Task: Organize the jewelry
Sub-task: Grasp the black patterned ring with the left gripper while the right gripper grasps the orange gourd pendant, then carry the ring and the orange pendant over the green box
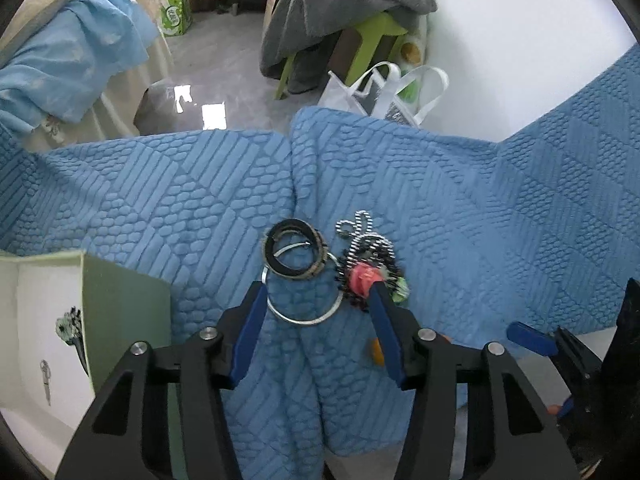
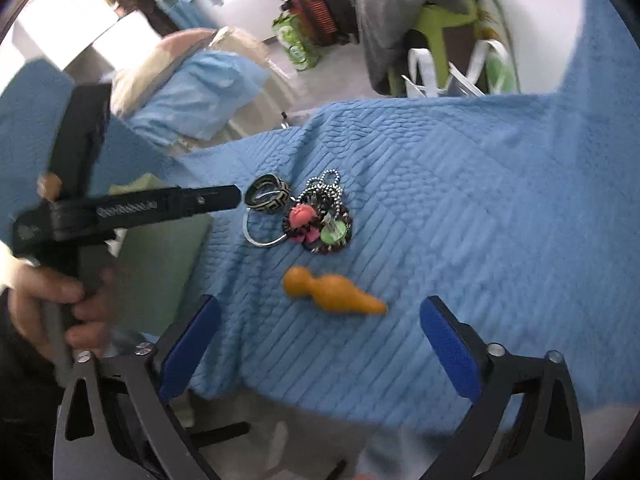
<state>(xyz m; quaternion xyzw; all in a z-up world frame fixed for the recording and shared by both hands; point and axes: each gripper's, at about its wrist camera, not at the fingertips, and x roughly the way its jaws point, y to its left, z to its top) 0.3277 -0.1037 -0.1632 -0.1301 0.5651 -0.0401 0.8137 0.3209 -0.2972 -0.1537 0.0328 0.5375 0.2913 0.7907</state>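
On the left, a green box (image 1: pixel 120 312) stands open on the blue quilt (image 1: pixel 460 208); its white interior holds a small dark ornament (image 1: pixel 70 326) and a little metal charm (image 1: pixel 45 380). A hand (image 2: pixel 60 304) grips the handle of the left gripper (image 1: pixel 316 300), whose body reaches across the box in the right wrist view.

The left gripper points steeply down at the jewelry. Its blue pads (image 1: pixel 250 336) stand part open, one on each side of the pile, with nothing clamped between them. The left pad lies just beside the silver hoop (image 1: pixel 304 312); the right pad's tip is at the pink bead (image 1: pixel 362 280), but whether it touches cannot be told.

The jewelry sits mid-quilt in one cluster. A dark patterned bangle (image 1: pixel 294 254) lies over the top of the silver hoop. Just right of it lies a tangle of black-and-white chain (image 1: pixel 358 226), dark beaded pieces, the pink bead and a green bead (image 2: pixel 334 234).

Nearer the camera in the right wrist view, apart from the cluster, lies an orange wooden piece (image 2: pixel 332 290), bulbous and tapering to a point at its right end.

The right gripper (image 2: pixel 320 344) hangs above the quilt's near edge, its pads (image 2: pixel 452 352) wide apart and empty; the orange piece lies ahead of them, untouched.

Beyond the bed stand a green stool (image 1: pixel 376 36) draped with grey cloth and a white bag (image 1: pixel 380 92).
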